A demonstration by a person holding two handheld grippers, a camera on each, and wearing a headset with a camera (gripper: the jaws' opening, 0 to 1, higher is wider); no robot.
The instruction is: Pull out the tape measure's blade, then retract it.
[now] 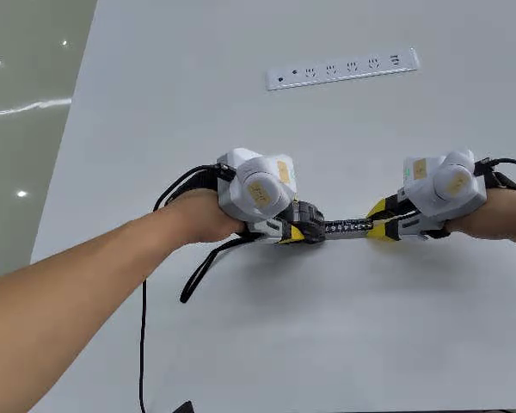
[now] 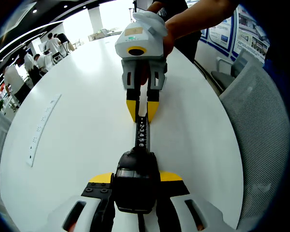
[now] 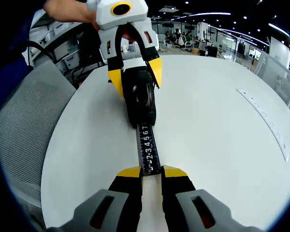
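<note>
Blade: its tip is hiding between the pinching jaws of the right gripper.
Tape measure: its flanks are lying covered by the clamping left gripper.
Power strip: its markings are showing too small to read.
Cable: it is running off the head view's bottom edge.

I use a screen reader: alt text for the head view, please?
On a white table, the left gripper clamps a tape measure's case while the right gripper pinches its short pulled-out blade. A power strip lies beyond.
</note>
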